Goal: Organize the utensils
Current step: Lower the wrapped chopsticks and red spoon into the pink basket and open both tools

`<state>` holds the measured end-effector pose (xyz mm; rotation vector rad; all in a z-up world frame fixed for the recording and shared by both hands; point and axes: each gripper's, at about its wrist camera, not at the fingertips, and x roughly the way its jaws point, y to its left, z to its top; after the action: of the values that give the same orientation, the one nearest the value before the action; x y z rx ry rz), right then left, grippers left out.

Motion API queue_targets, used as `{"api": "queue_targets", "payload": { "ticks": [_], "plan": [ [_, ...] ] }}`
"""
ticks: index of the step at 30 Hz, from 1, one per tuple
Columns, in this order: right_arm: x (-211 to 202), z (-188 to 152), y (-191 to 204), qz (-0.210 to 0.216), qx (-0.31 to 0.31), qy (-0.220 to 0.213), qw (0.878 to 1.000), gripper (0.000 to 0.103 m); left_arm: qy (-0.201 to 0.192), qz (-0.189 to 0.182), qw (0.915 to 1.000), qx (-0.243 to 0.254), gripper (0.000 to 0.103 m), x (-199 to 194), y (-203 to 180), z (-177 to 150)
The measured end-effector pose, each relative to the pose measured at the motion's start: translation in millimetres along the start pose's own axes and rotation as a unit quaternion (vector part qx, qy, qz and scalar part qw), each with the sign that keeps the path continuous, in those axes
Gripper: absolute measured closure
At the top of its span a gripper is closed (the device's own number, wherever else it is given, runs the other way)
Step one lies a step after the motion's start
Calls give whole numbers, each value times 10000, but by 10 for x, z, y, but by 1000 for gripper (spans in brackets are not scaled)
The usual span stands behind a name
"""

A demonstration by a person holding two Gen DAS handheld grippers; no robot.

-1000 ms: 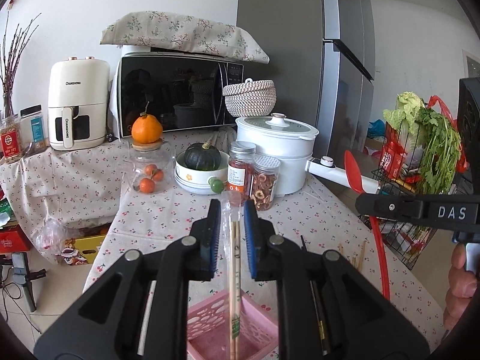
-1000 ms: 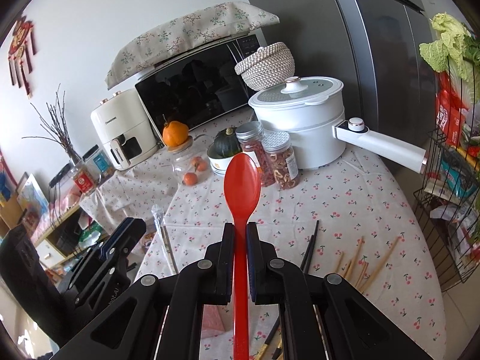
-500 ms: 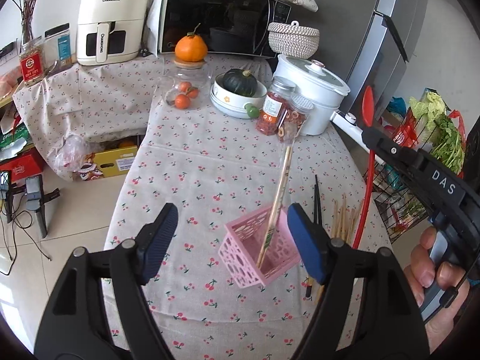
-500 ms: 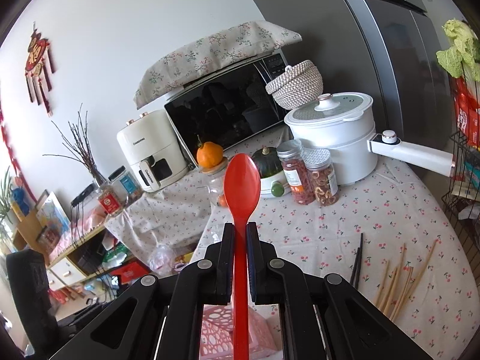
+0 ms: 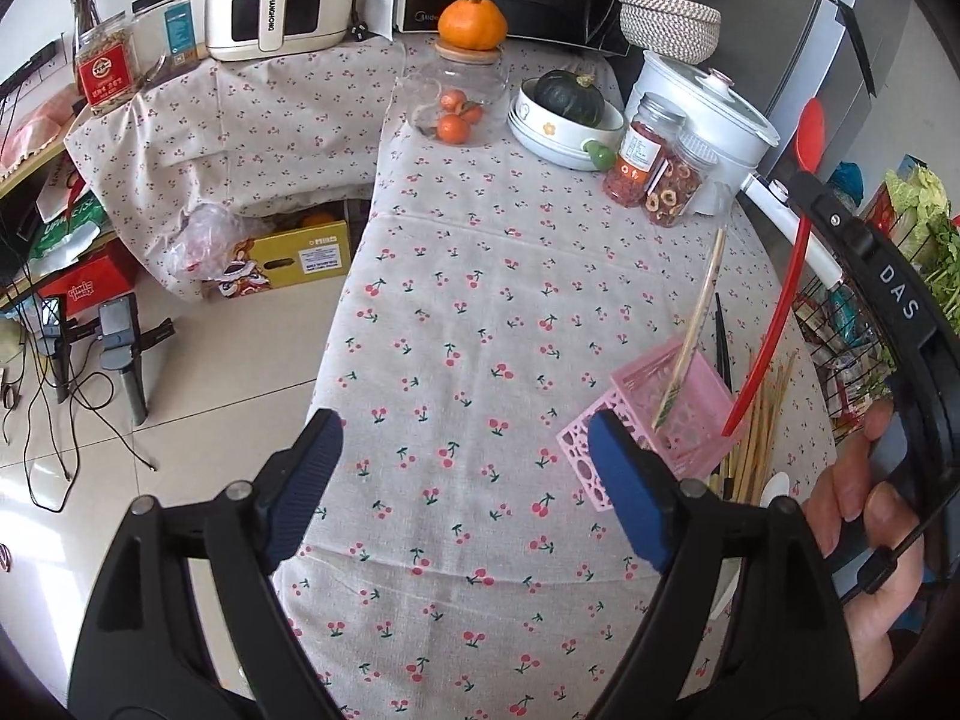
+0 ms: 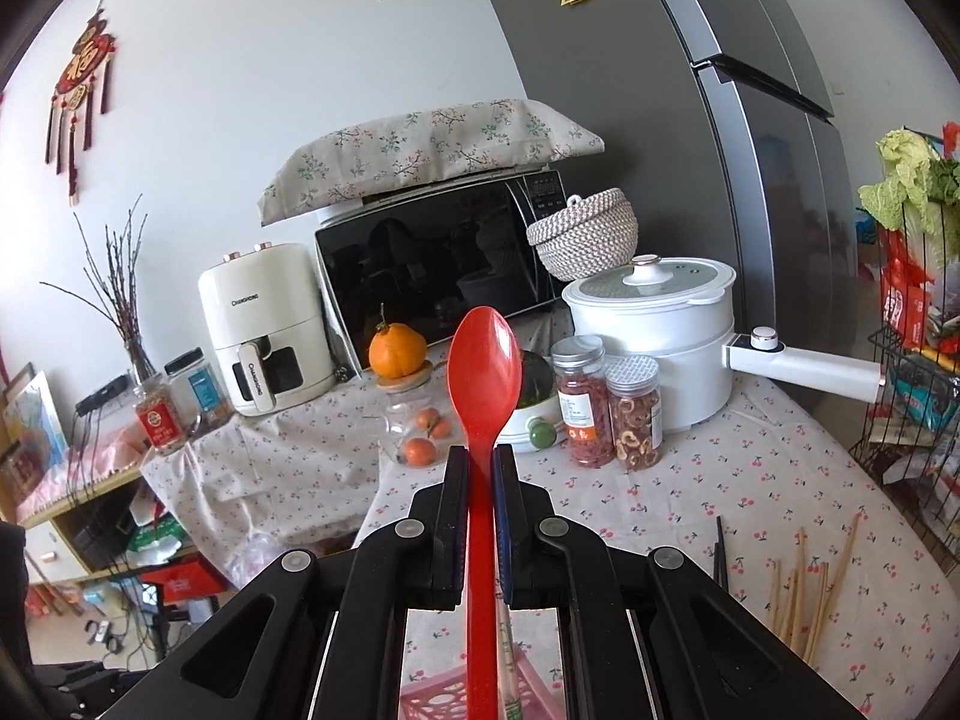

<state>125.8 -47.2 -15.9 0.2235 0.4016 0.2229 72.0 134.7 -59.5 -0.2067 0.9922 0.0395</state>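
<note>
A pink basket [image 5: 696, 414] sits on the cherry-print tablecloth [image 5: 480, 312], with a wrapped pair of chopsticks [image 5: 696, 318] leaning upright inside it. My left gripper [image 5: 462, 426] hangs above the cloth to the basket's left; its jaws are opening and nothing is between them. My right gripper [image 6: 480, 453] is shut on a red spoon [image 6: 485, 360], bowl end up. In the left wrist view the red spoon [image 5: 774, 312] slants down, its handle end at the basket's right rim. Loose wooden chopsticks [image 5: 762, 420] and black chopsticks [image 5: 720, 336] lie just right of the basket.
At the table's far end stand a white pot [image 5: 702, 114] with a long handle, two jars [image 5: 654, 168], a bowl with a squash [image 5: 567, 114] and a glass jar of oranges [image 5: 459, 102]. A wire rack [image 6: 912, 420] of groceries stands right of the table. Floor lies beyond the table's left edge.
My left gripper opened wide and let go of the wrapped chopsticks, which now stand in the basket; it drew away to the left and tilted down. My right gripper carried the spoon over the basket.
</note>
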Motion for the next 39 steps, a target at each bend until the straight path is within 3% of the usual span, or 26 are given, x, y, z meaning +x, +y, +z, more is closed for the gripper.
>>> {"api": "queue_targets", "payload": {
  "ticks": [6,10,12,14,17,29,39],
  "plan": [
    [108,-182,97,-307,-110,0,9995,95,55,55,10000,55,19,18,38,0],
    [129,-270,67,-148,-9,275,9995,93,72,84,9999,-19,19,42,84,19],
    [95,-251,63,-49,-46,357,9993,84,99,74,9999,-28,18,55,80,27],
    [33,-209,43,77,-47,418,9991,65,89,58,9999,2,18,48,45,24],
    [-58,-124,-52,183,41,584,9981,58,28,48,9999,85,14,26,-17,10],
    [-391,75,-932,-149,297,1709,9847,30,-13,-206,9982,559,8,-55,-366,-120],
    [-609,-120,-1638,-581,340,2656,9617,25,222,-441,9877,1481,7,-59,-984,-379]
  ]
}}
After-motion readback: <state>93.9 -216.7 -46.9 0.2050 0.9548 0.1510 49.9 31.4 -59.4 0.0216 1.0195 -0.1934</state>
